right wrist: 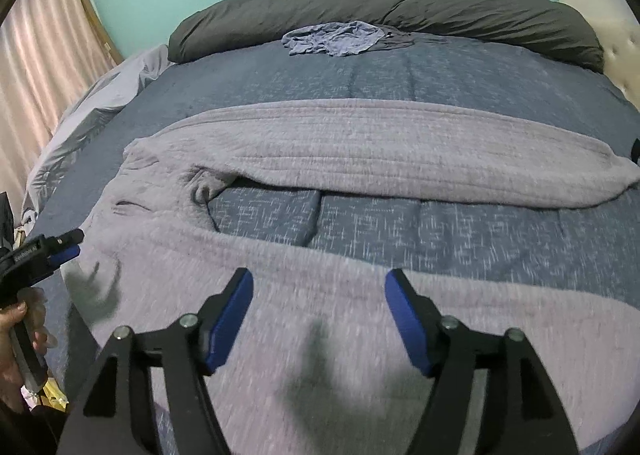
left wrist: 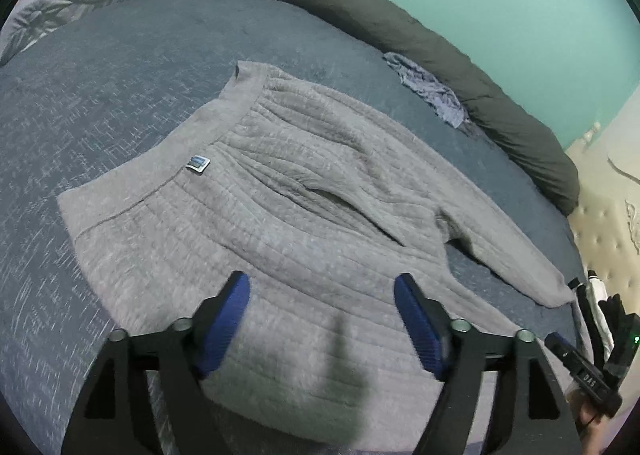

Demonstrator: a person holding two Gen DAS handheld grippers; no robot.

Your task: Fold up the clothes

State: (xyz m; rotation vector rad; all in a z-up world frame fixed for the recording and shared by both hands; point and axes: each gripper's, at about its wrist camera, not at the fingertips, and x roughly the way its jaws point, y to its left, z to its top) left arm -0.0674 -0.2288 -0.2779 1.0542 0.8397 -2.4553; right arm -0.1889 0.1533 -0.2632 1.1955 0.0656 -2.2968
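A grey ribbed sweater (left wrist: 304, 191) lies spread flat on the blue bed cover (left wrist: 100, 103), its hem band and a small blue label (left wrist: 198, 164) toward the left of the left wrist view and one sleeve (right wrist: 380, 159) stretched out across the cover. The left gripper (left wrist: 322, 319) hangs over the sweater's near part with its blue pads (left wrist: 224, 323) wide apart and nothing between them. The right gripper (right wrist: 319, 315) hangs over the near edge of the sweater, its jaws likewise apart and empty. A dark bolster (right wrist: 400, 11) runs along the far side of the bed, with a crumpled blue cloth (right wrist: 332, 38) just beside it.
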